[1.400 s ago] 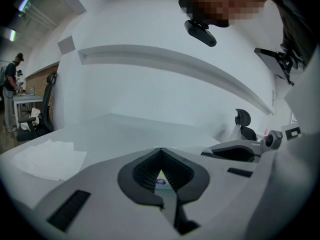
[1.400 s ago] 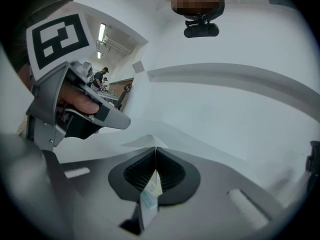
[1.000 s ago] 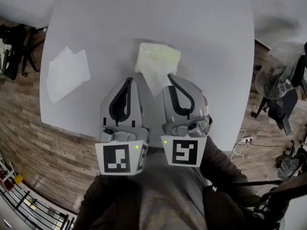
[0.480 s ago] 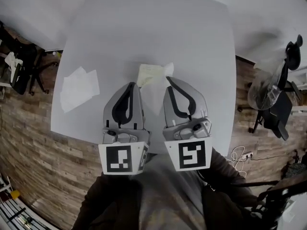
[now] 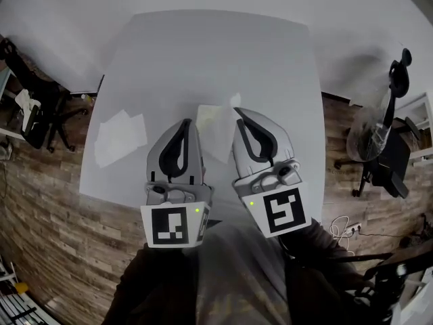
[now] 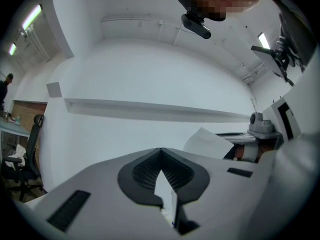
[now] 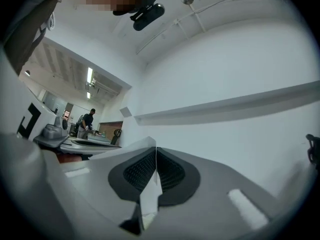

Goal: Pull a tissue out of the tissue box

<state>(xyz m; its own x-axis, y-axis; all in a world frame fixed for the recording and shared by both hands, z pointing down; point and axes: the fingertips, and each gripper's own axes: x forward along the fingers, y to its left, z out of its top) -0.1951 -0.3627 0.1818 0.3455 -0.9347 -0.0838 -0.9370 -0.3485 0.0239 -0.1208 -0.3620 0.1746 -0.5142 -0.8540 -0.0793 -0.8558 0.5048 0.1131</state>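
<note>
Nearest me, my left tongs (image 5: 187, 122) are closed tip to tip, with nothing between them that I can see. Just beside them on the right, my right tongs (image 5: 237, 112) are clamped on a thin white paper tissue (image 5: 220, 139), which hangs in the gap between the two tools. Just beyond both tips, the pale yellow soft tissue pack (image 5: 206, 112) lies on the white rectangular table (image 5: 216, 53), partly behind that sheet. Well off to the left of the left tongs, loose white tissues (image 5: 120, 134) lie flat
</note>
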